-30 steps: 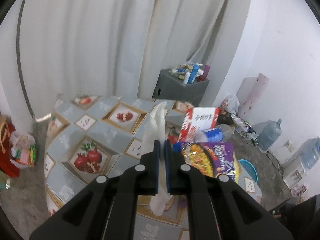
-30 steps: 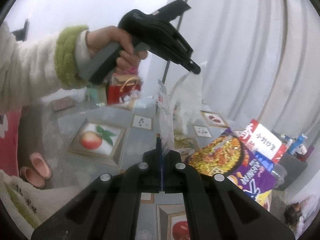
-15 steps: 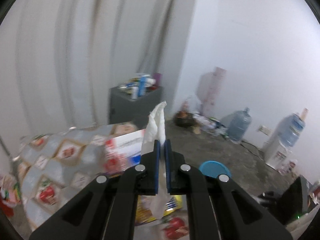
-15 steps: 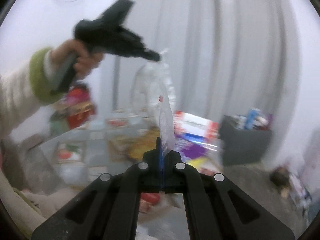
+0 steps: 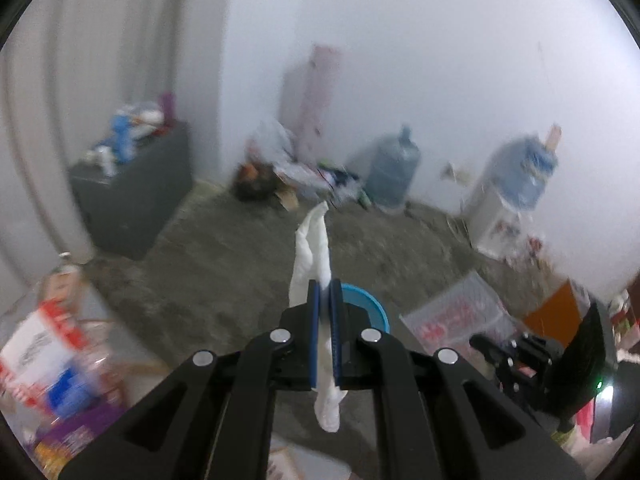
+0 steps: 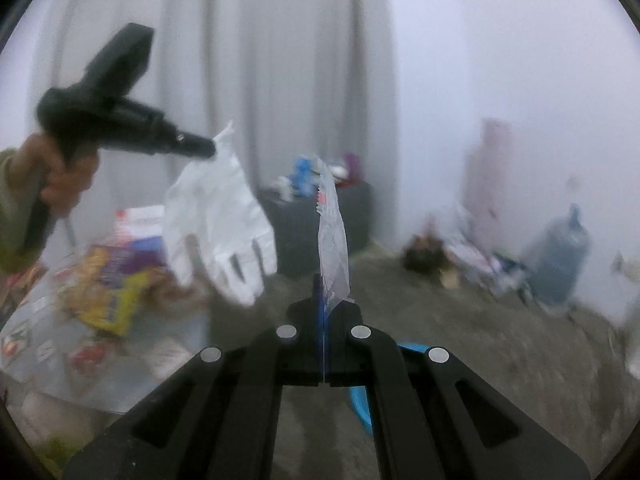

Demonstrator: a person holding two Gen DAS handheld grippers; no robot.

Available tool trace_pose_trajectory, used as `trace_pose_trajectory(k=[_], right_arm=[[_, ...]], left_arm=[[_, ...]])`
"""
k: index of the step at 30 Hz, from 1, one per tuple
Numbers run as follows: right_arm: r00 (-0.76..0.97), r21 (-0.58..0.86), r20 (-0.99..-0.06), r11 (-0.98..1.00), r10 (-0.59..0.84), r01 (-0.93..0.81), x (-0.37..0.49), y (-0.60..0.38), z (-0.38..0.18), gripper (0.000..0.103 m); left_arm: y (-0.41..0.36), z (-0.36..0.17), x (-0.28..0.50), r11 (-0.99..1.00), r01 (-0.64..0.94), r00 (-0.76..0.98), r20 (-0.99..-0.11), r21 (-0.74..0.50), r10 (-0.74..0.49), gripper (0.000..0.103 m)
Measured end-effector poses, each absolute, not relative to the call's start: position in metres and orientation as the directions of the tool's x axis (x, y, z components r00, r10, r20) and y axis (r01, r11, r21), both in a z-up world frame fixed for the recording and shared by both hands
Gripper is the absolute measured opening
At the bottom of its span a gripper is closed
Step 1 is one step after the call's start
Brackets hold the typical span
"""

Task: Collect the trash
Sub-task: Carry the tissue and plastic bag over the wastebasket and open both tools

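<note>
Tissue (image 5: 310, 258), white, crumpled and limp, is clamped mid-length in my left gripper (image 5: 327, 300) above the blue bin (image 5: 370, 308); weightless, it needs only this pinch. My right gripper (image 6: 322, 312) nips a thin, flimsy printed wrapper (image 6: 332, 240) by its lower edge, standing upright.

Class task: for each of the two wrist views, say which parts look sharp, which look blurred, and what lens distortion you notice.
Left wrist view: the left gripper and its white tissue are sharp; the floor, the water jugs and the packets are smeared; dark fisheye corners. Right wrist view: the right gripper and its clear wrapper are crisp; the curtain, the hand and the table are blurred.
</note>
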State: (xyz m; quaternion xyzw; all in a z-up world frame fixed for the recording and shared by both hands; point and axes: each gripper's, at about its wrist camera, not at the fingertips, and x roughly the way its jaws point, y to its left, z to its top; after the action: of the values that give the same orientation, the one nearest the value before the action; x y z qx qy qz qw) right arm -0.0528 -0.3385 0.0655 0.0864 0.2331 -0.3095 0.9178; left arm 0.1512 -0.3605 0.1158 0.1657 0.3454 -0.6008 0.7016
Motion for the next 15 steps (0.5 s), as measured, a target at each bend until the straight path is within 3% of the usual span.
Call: trace_pose_trajectory(k=[12,15], right_arm=[[0.564,0.244,-0.683,0.583,-0.464,0.775,-0.069,-0.500,-0.055,0.000],[0.545,0.281,-0.721,0.537,-0.429,0.795,-0.068,-0.526,-0.082,0.008]], left_arm=[[-0.553,-0.039,0.116,0.139,0.964,-0.122,-0.845,-0.225,-0.521,0.005],[-0.574,-0.071,0.121,0.163,0.967,-0.097,-0.875,-0.196,-0.475,0.009]])
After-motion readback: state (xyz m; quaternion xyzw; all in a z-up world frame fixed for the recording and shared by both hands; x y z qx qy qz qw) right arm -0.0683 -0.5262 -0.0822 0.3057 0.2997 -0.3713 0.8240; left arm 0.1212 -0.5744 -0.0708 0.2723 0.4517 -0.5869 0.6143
